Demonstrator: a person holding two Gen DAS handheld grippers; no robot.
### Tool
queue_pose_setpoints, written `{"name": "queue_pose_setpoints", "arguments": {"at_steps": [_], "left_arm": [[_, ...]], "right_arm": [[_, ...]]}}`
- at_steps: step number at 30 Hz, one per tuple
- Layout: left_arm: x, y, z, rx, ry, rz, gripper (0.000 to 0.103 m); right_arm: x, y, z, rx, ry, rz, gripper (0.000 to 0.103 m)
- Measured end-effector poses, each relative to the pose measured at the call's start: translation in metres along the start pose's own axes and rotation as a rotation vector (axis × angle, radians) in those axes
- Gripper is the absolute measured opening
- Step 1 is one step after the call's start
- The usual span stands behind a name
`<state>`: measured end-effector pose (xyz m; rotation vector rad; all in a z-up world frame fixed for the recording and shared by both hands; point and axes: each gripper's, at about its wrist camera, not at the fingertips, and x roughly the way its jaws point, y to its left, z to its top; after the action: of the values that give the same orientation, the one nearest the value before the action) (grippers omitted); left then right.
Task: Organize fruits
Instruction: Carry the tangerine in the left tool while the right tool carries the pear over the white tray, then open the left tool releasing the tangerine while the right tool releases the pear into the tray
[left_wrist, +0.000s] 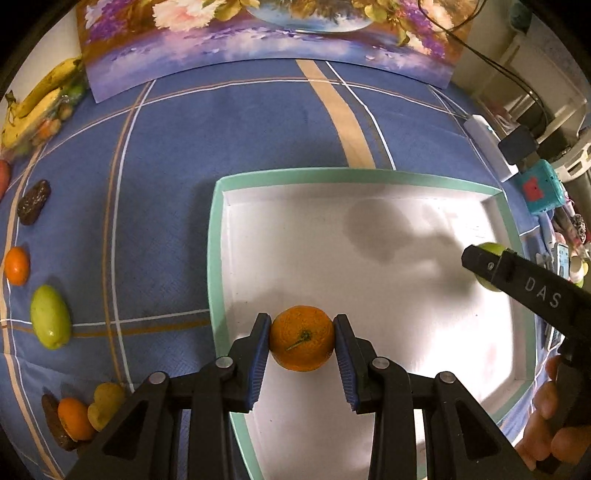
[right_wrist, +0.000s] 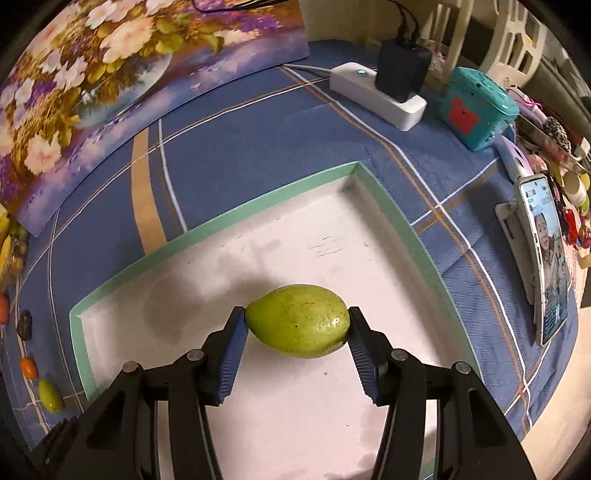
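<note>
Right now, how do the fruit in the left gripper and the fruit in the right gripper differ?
The orange in the left gripper is round with rough orange peel, stem facing the camera; the green mango in the right gripper is oval, smooth and larger, gripped end to end. The right gripper's jaws stand wider apart than the left's. Both fruits are clamped between blue pads above the white tray.
</note>
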<state>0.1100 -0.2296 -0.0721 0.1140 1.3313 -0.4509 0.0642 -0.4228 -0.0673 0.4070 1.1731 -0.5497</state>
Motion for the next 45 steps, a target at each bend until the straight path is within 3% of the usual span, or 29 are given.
{"name": "queue_pose_setpoints", "arguments": {"at_steps": [8, 25, 45], "left_arm": [[0.000, -0.008, -0.001, 0.050, -0.013, 0.039, 0.037], [0.002, -0.009, 0.003, 0.037, 0.003, 0.034, 0.038], [-0.043, -0.003, 0.006, 0.024, -0.082, -0.019, 0.039]], "right_arm": [[0.005, 0.001, -0.005, -0.007, 0.021, 0.005, 0.056], [0.014, 0.001, -0.007, -0.007, 0.044, 0.001, 0.056], [-0.039, 0.011, -0.004, -0.064, -0.092, 0.022, 0.058]]}}
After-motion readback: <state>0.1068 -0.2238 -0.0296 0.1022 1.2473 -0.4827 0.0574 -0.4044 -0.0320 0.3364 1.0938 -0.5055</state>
